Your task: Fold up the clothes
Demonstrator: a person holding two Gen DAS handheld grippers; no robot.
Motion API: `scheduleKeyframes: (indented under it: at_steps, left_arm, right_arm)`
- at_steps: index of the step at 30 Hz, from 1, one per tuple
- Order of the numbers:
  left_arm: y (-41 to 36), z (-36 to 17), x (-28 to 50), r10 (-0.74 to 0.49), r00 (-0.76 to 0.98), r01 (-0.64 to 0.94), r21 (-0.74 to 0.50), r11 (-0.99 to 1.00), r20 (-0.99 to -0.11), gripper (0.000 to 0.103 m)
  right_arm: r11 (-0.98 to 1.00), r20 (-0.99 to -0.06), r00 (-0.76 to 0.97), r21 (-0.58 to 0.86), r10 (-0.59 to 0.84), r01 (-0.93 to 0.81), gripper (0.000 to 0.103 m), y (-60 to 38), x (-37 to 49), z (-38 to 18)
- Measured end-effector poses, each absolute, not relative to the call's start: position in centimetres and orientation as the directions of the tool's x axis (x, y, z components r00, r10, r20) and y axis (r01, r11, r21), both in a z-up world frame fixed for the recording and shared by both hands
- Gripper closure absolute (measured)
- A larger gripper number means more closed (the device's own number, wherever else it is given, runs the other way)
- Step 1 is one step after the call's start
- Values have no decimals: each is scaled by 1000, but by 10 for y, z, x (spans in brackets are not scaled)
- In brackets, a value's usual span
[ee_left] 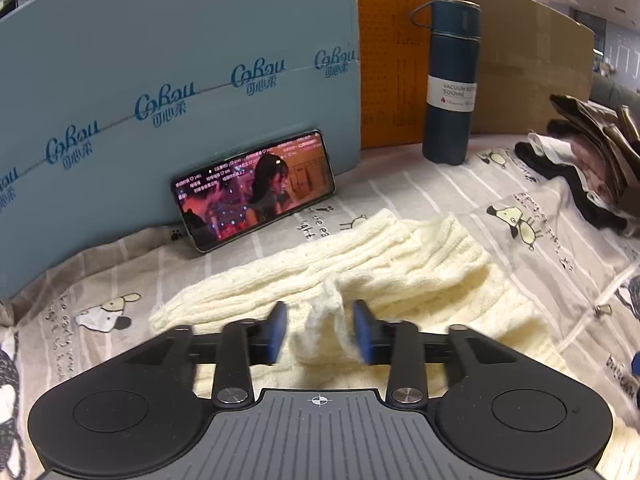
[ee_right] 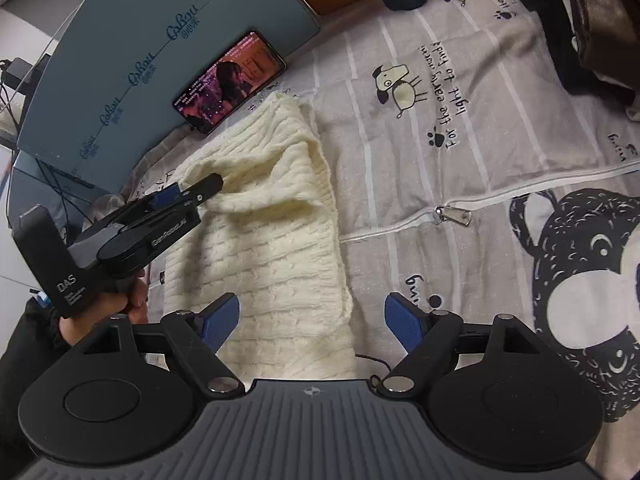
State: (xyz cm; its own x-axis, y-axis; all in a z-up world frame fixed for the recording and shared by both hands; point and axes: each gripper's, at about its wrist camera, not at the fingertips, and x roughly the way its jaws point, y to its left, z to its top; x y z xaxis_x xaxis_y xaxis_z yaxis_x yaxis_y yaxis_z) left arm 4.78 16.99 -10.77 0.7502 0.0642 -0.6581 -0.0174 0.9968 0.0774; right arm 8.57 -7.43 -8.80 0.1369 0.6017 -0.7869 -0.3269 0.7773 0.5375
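One cream knit sweater (ee_right: 260, 216) lies on the printed bedsheet (ee_right: 460, 128); your left gripper (ee_left: 320, 330) has a fold of it between two parted pads. Your right gripper (ee_right: 312, 322) hovers spread, holding nothing, near one phone (ee_right: 230, 80) and one flask (ee_left: 452, 80).

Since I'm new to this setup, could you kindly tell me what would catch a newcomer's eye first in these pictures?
The cream cable-knit sweater lies on a grey cartoon-dog quilt cover, a raised fold of it between the fingers of the left tool. Behind it, a phone with a glowing video leans on a blue Cobou-printed board, and a dark blue vacuum bottle stands to the right. The right tool hovers open over the sweater's near edge.
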Motion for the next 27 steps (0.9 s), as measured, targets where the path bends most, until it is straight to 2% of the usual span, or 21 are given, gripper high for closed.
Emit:
scheduleKeyframes:
  at_steps: [3,5,12,21,27]
  left_arm:
    - [168,-96,30,53,770,-1,82,997,-636,31]
    - [167,-86,15,42,784,13,84,996,-620,24]
    - [160,-59,-46,-41,785,117,83,990,-617,18]
    - [129,-69,-110,-174,619,331,53,942,-766,17]
    - [107,-77,-139,-244,509,452,15,892,-826,13]
  right_arm:
    - [788,-794,156,518,588,-332,23,-80,81,-83]
    - [789,-795,163,508,584,-345,19,-84,77,-79]
    - [808,-840,254,310,480,-501,18,-86,53,-72]
    - [721,-861,300,105,411,-685,18,-96,27,-80]
    - [664,-860,287,78,422,-744,18,-103,17,-82]
